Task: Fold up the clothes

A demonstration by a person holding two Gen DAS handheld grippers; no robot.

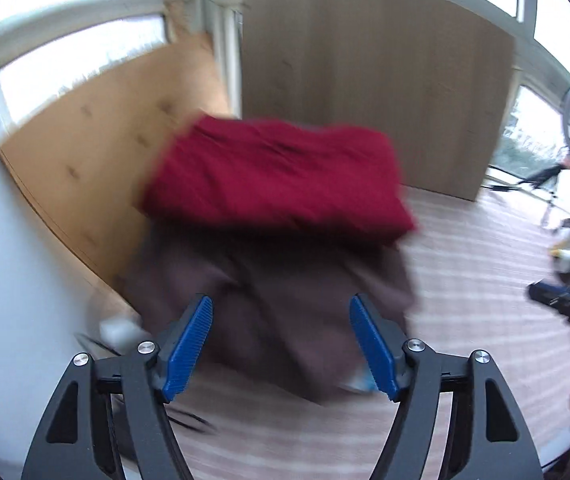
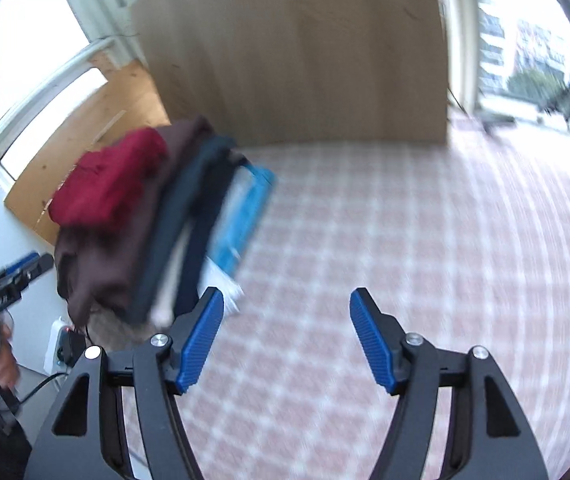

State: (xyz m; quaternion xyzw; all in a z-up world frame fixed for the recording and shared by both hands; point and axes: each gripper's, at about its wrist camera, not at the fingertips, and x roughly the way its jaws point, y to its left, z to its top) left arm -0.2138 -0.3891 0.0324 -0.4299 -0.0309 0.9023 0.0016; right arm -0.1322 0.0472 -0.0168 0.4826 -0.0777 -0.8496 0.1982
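Left wrist view: I see left gripper [image 1: 281,344] with jaws spread, nothing between pads. Folded red garment [image 1: 277,184] sits on top of brown garment [image 1: 269,304], just beyond fingertips, on checkered cloth [image 1: 485,264]. Frame blurred.

Right wrist view: I see right gripper [image 2: 287,344] released, empty, over checkered cloth. Clothes stack [image 2: 157,216] far left; red on top, then brown, dark, blue layers.

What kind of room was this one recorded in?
Probably a home sunroom or enclosed balcony: big windows wrap around a table with a checked cloth, and a stack of folded clothes sits on it.
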